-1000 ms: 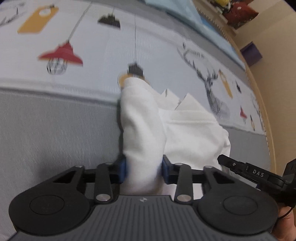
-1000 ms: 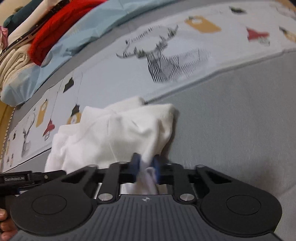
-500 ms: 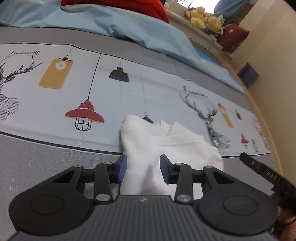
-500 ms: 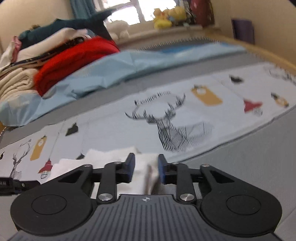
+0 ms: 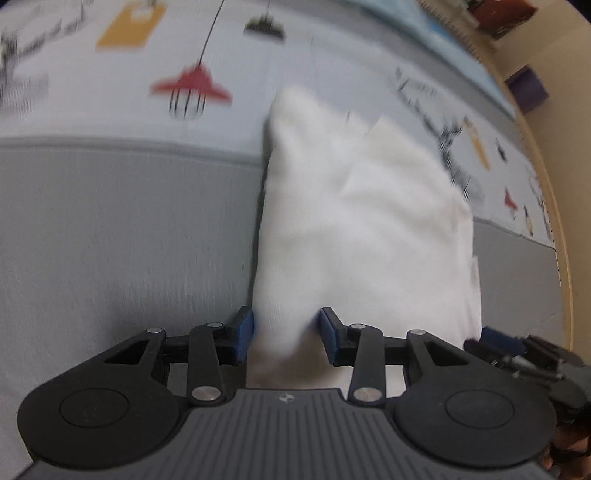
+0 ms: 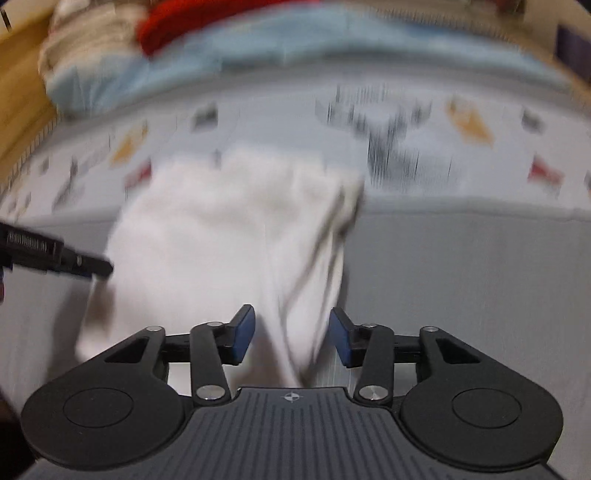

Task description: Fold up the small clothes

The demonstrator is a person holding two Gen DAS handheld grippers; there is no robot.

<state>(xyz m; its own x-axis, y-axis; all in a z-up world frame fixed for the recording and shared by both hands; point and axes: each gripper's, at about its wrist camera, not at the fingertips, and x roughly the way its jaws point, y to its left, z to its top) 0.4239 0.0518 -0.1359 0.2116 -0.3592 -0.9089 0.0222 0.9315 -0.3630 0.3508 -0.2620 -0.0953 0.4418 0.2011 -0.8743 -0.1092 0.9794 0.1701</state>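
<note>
**A:** Where was the white garment [image 5: 354, 221] at that moment?

**B:** It lay bunched on the grey band of the bedspread [image 5: 122, 236], with its far end reaching over the edge of the printed strip, just beside the red lamp print [image 5: 190, 83]. From the right wrist camera the same white garment [image 6: 221, 236] covered the border between the grey band and the printed strip.

**A:** And the left gripper [image 5: 286, 334]?

**B:** Its blue pads [image 5: 243, 328] stood on either side of the garment's near corner, moderately apart. The cloth filled the gap between them and seemed to touch both, but the frame was blurred, so I could not tell whether they truly pinched it.

**A:** The right gripper [image 6: 291, 334]?

**B:** Its pads were spread wider. A fold of the garment's right edge ran down between them, with a visible gap on each side, so the cloth was touching neither pad.

**A:** Were the two grippers close?

**B:** Both sat at the garment's near edge. The right gripper's tip showed at the lower right of the garment in the left view, and the left gripper's finger touched or nearly touched the garment's left edge in the right view.

**A:** Anything beyond the garment?

**B:** A light blue quilt [image 6: 258, 48] and something red [image 6: 192, 18], both badly blurred.
</note>
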